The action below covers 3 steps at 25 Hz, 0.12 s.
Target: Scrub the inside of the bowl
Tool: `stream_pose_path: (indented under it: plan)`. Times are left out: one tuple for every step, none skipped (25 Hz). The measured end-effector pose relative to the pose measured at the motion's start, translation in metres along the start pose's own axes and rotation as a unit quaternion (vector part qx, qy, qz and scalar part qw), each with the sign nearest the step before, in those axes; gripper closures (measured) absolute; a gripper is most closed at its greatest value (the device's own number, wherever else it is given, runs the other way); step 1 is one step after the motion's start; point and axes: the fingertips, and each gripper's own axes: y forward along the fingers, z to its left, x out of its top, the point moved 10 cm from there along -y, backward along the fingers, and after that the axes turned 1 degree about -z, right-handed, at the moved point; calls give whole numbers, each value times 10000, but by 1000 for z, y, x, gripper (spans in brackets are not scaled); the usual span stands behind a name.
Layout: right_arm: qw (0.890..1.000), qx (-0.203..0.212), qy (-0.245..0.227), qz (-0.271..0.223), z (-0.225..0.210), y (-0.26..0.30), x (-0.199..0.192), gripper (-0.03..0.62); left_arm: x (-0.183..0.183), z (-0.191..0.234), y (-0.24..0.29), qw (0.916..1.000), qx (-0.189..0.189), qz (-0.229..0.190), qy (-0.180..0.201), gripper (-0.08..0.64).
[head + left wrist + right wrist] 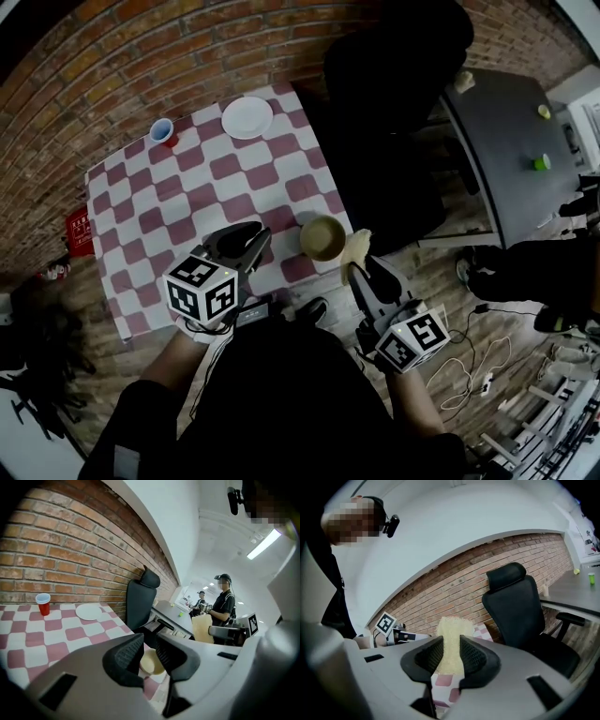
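Observation:
A tan bowl [322, 237] stands upright near the front right corner of the red-and-white checked table [197, 197]. My right gripper [361, 272] is just off that corner, to the right of the bowl, shut on a yellow sponge [356, 249]. In the right gripper view the sponge [451, 632] sticks up from between the jaws of the gripper [451, 653]. My left gripper [246, 246] hangs over the table left of the bowl, open and holding nothing. In the left gripper view the bowl [151, 663] shows beyond the gripper [149, 653], apart from it.
A white plate [247, 117] and a red cup [162, 131] sit at the table's far edge by the brick wall. A black office chair [394, 112] stands right of the table, a grey desk [511, 150] beyond it. Cables [469, 375] lie on the floor. A person [222, 606] stands by the desk.

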Motion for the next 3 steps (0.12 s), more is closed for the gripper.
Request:
stream_pose_path:
  plan:
    - [10000, 5, -40, -21, 1, -3, 1, 472, 0, -5, 0, 10000, -38, -3, -32, 474]
    - [10000, 15, -77, -43, 2, -7, 3, 472, 0, -9, 0, 9999, -72, 3, -72, 472]
    - [9999, 26, -112, -66, 3, -10, 4, 472, -1, -13, 0, 9999, -104, 13, -115, 474]
